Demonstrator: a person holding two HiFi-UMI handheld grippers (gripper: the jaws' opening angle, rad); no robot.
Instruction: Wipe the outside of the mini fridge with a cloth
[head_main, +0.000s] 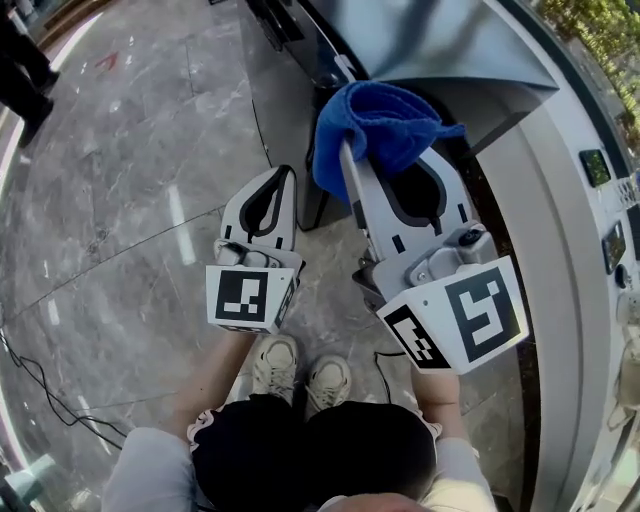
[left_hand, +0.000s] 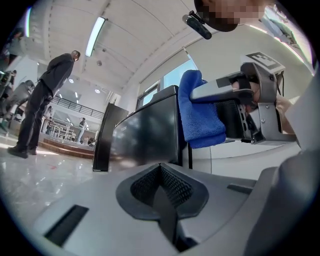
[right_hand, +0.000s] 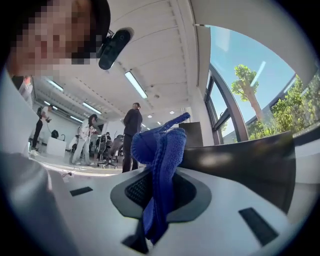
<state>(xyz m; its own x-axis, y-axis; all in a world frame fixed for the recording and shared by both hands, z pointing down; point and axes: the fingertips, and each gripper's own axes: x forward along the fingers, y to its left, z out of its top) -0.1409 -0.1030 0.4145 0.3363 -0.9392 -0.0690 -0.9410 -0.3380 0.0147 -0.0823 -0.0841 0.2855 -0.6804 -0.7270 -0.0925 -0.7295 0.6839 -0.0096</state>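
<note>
Tongs first: the left gripper (head_main: 284, 180) hangs low over the stone floor (head_main: 120, 200), jaws pressed together with nothing between them, so it is free and should keep clear of the wiping hand. The right gripper (head_main: 390, 160), a little ahead of it and higher, has its jaws pinched shut on a blue cloth (head_main: 380, 125), which bunches over the tips and droops down one side. That bunch is the working face, so it seems wise to lead with the soft fold and keep the hard white jaw shells off the finish. Just beyond the cloth stands the mini fridge (left_hand: 145, 135), a dark glossy box on the floor against a pale counter; whether the cloth touches it yet I cannot tell, though the two are very close at its upper corner. For a good wipe I would lay the cloth flat against one panel, press lightly, and draw long overlapping strokes from top to bottom, since a shiny black skin shows every streak. Far behind, people (right_hand: 132, 135) stand about a bright hall, well apart from the work.
</note>
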